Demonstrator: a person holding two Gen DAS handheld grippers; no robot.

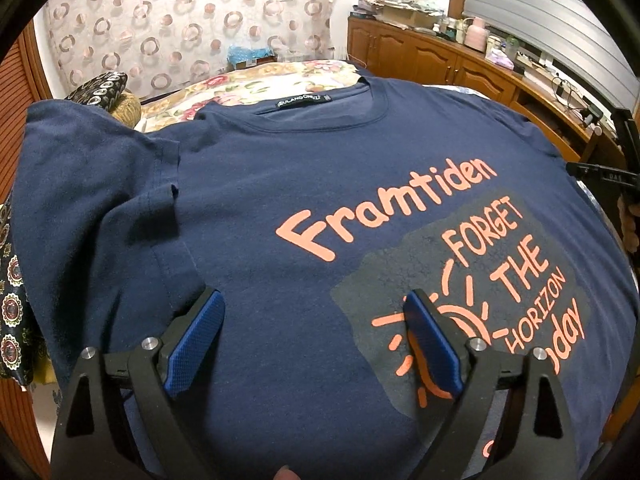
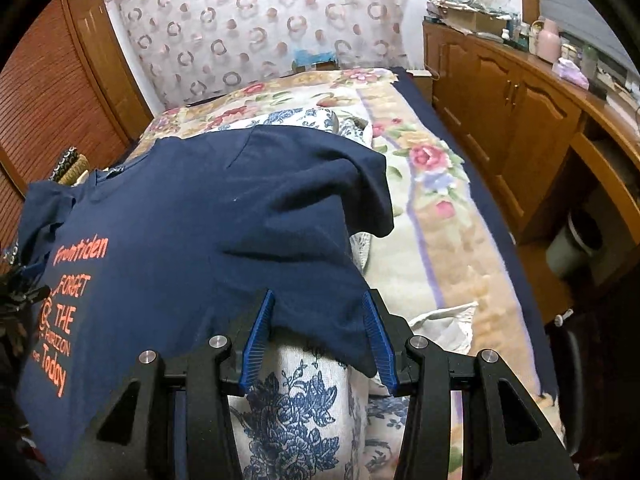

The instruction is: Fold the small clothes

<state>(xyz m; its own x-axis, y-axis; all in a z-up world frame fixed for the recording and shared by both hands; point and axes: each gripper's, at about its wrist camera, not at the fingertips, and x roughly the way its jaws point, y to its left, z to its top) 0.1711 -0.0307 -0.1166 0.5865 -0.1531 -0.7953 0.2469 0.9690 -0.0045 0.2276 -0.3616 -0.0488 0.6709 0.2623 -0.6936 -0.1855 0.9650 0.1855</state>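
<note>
A navy T-shirt (image 1: 280,184) with orange print "Framtiden" lies face up on the bed, collar far from me. Its left sleeve is rumpled and partly folded at the left. My left gripper (image 1: 314,312) is open just above the shirt's lower chest, holding nothing. In the right wrist view the same shirt (image 2: 224,232) lies at the left, with its right sleeve hanging bunched over a pillow. My right gripper (image 2: 320,316) is open, its fingers on either side of the shirt's lower right edge. The right gripper also shows at the right edge of the left wrist view (image 1: 600,176).
A floral bedspread (image 2: 440,240) covers the bed. A blue-flowered white pillow (image 2: 296,412) lies under the shirt's edge. A dark patterned cloth (image 1: 12,300) hangs at the left. A wooden cabinet (image 2: 500,92) with clutter runs along the right. A ring-patterned curtain (image 1: 192,20) hangs behind.
</note>
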